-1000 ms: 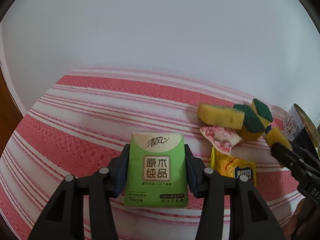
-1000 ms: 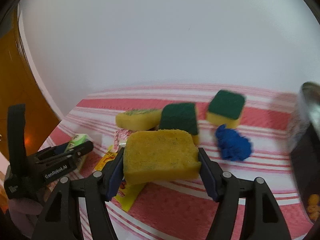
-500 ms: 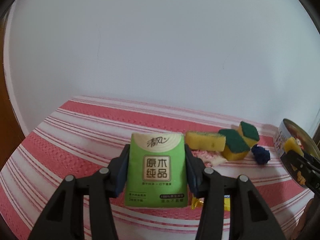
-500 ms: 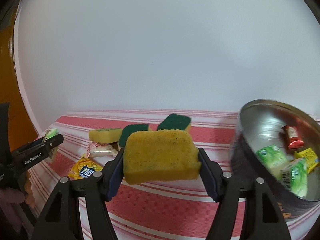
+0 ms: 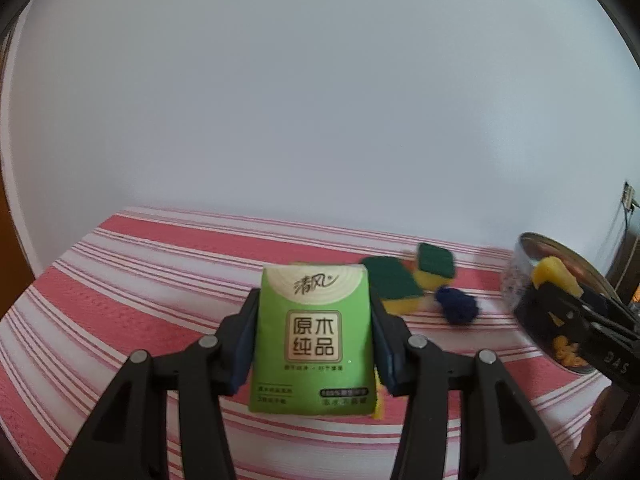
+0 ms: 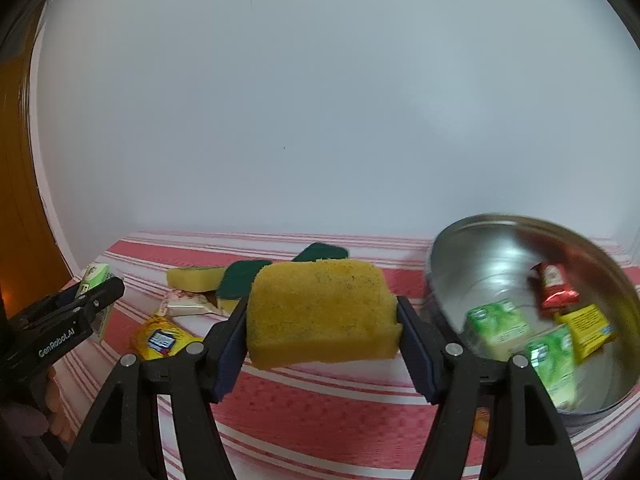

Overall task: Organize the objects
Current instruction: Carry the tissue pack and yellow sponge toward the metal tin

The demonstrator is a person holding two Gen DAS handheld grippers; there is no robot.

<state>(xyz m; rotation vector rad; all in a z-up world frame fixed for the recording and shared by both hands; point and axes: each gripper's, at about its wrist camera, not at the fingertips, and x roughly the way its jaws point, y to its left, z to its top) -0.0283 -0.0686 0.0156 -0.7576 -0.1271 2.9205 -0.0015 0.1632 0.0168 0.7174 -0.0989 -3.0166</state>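
You're mid-carry: left gripper [image 5: 312, 344] jaws pinching green tissue pack [image 5: 314, 338], right gripper [image 6: 322, 316] jaws pinching yellow sponge [image 6: 322, 312]. Metal bowl [image 6: 480, 256] at 3 o'clock; next, swing over rim, release.

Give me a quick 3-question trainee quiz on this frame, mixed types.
1. True or false: the left gripper is shut on the tissue pack.
2. What does the right gripper hold? A sponge; B blue pompom; C red sachet
3. Fill in: the red sachet lies inside the metal ____.

Key: 1 true; 2 A; 3 tin
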